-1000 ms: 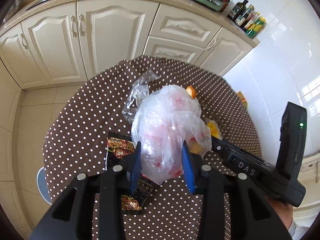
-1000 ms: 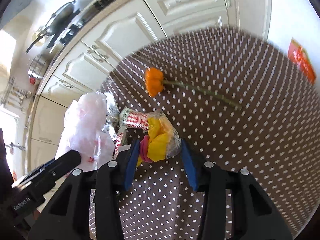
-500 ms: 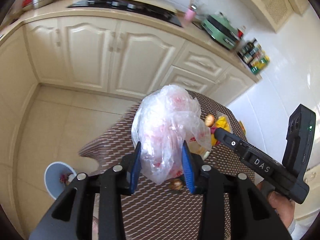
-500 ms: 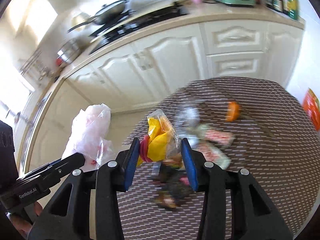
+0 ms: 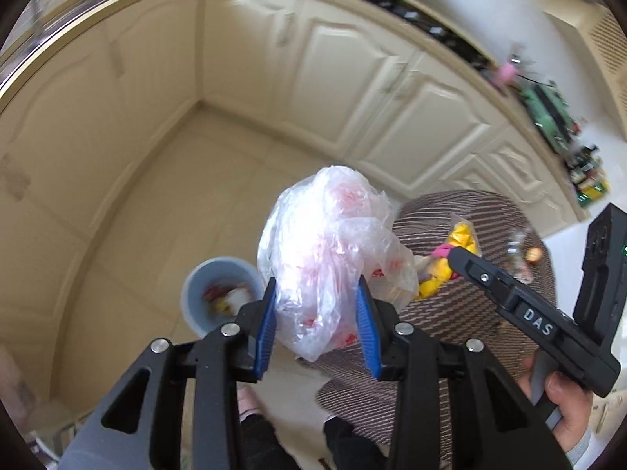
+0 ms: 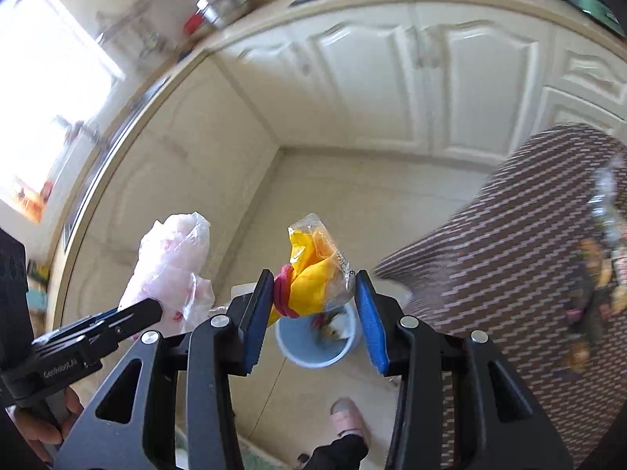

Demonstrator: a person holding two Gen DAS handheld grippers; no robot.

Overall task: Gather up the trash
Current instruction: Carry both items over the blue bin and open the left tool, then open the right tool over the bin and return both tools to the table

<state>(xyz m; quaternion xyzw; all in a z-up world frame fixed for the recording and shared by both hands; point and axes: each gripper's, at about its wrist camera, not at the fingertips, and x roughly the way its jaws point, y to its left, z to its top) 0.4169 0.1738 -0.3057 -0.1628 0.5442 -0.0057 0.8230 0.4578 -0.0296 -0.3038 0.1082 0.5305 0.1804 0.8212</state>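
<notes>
While the left wrist view looks down at a cream tiled floor, the left gripper has its blue pads partly closed and pressed on a crumpled clear plastic bag with pink print. The bag hangs just right of a pale blue bin holding scraps. To the right, a brown dotted tablecloth carries more litter, and a hand holds the other tool.

In the right wrist view, the right gripper pinches a yellow wrapper in clear film with a pink bit, its pads partly closed against it. The wrapper sits directly above the blue bin. The plastic bag shows at left, white cabinets behind, and a slippered foot below.
</notes>
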